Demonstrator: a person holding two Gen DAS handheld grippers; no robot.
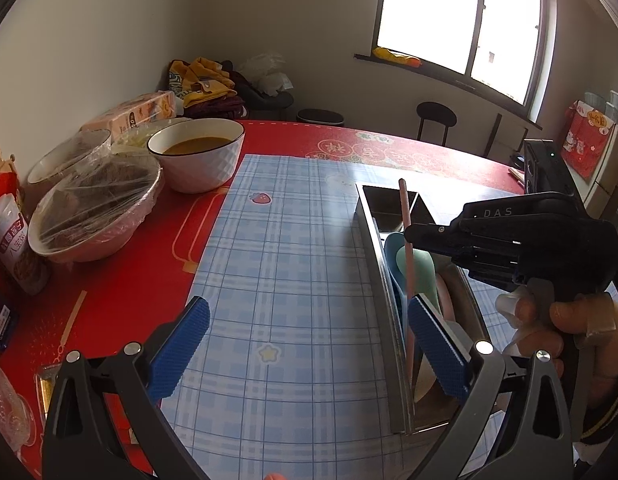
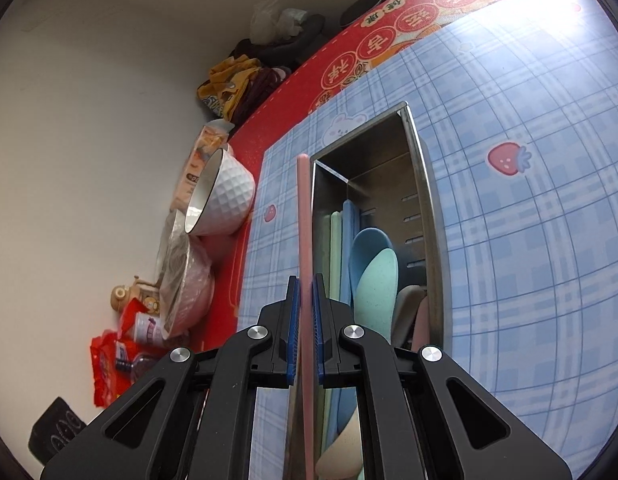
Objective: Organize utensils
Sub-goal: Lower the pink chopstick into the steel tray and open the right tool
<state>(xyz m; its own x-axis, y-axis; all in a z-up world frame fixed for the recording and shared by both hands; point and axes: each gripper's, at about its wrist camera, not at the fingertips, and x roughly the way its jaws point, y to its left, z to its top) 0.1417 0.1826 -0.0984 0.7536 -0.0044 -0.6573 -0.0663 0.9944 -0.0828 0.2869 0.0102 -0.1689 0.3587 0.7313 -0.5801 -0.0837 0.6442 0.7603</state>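
A pink chopstick (image 2: pixel 304 220) is pinched between the blue pads of my right gripper (image 2: pixel 305 292), which is shut on it. The stick runs along the left wall of the metal utensil holder (image 2: pixel 423 184). Inside the holder lie a blue spoon (image 2: pixel 369 246), a teal spoon (image 2: pixel 379 284) and green and blue chopsticks (image 2: pixel 341 232). In the left wrist view the right gripper (image 1: pixel 409 235) holds the pink chopstick (image 1: pixel 407 264) over the holder (image 1: pixel 375 240). My left gripper (image 1: pixel 309 344) stands wide open over the mat, holding nothing; its right finger (image 1: pixel 437 344) is beside the holder's near end.
A blue plaid mat (image 1: pixel 289 248) covers the red tablecloth (image 1: pixel 121 288). At the left stand a white bowl of brown liquid (image 1: pixel 197 152), film-covered bowls (image 1: pixel 97 208) and snack packets (image 1: pixel 13 240). A black box (image 1: pixel 545 168) sits at the far right edge, with a stool (image 1: pixel 436 114) behind.
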